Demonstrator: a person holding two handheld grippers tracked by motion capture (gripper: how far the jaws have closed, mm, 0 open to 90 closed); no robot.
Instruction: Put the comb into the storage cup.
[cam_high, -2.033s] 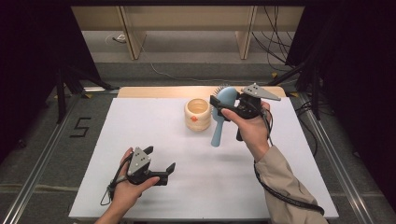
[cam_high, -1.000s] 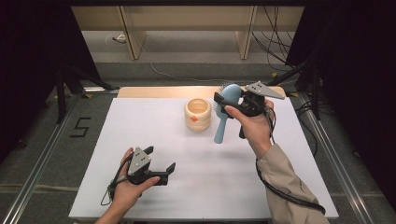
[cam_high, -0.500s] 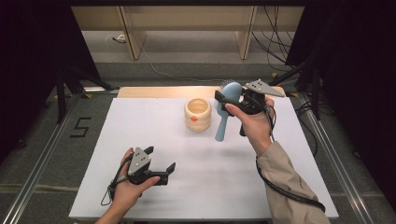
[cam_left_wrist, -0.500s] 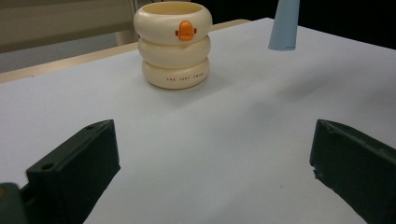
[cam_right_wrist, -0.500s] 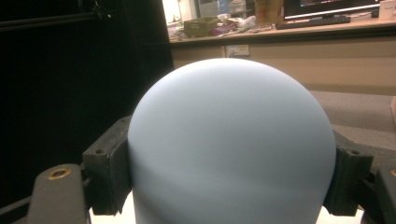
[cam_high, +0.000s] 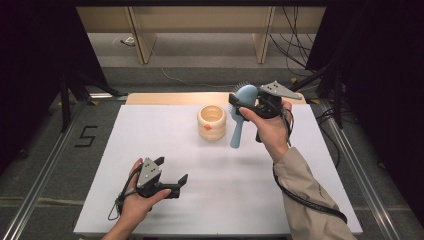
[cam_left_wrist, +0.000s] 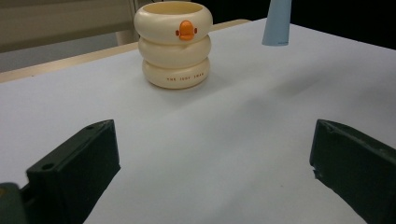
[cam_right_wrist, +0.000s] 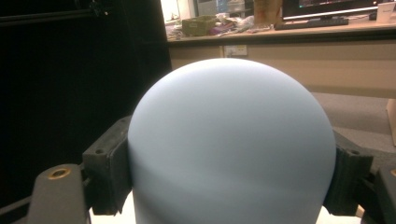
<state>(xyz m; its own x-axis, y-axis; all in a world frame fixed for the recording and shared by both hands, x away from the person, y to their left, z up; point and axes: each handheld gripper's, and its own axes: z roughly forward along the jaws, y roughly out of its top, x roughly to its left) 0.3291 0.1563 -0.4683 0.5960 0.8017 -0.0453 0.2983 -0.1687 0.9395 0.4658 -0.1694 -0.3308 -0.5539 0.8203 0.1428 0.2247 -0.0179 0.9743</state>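
Black left gripper (cam_high: 170, 181): low at near table edge, jaws spread wide, nothing between them.
Cream ringed cup (cam_high: 212, 121): upright mid-table, well beyond left gripper.
Right gripper (cam_high: 243, 106): raised just right of cup, clamped on hairbrush head.
Blue hairbrush (cam_high: 239, 120): handle hanging down, tip beside cup.

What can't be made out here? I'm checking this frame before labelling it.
- Blue hairbrush: its bristles face away in the right gripper view; too small in the high view.
- Brush handle: top cut off by the left gripper view's edge.
- Cream ringed cup: inside hidden by its rim.
- Cup lettering: too small.
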